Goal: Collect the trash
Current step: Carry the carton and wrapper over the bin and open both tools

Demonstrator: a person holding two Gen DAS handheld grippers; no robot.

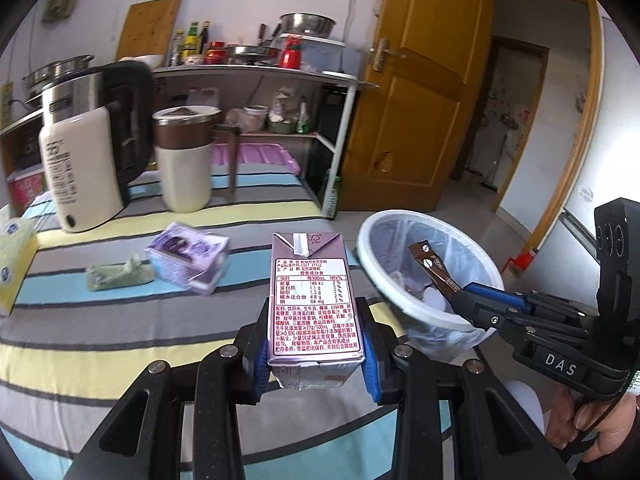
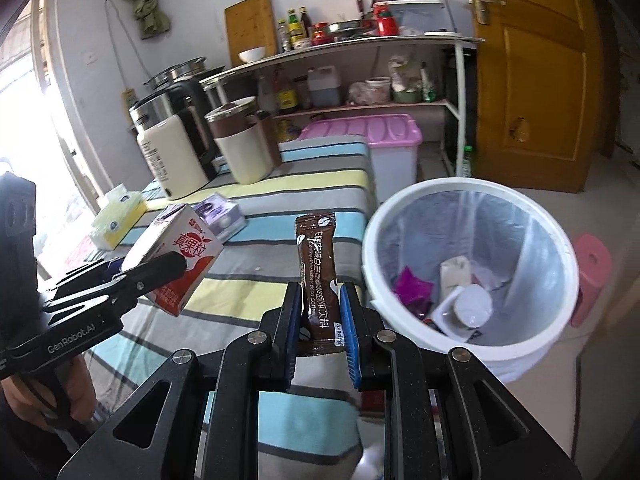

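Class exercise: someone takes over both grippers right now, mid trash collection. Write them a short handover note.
Left gripper: shut on the milk carton, above the table, short of the bin.
Right gripper: shut on the coffee sachet, close to the bin's rim.
Done: some trash already lies in the bin.
Left: drop both items in; then fetch the purple pack and the green wrapper from the table.

Your path to the trash bin (image 2: 472,200) mouth is open from above. Kettle (image 1: 84,168) and mug (image 1: 184,160) block the table's (image 1: 100,340) far end.
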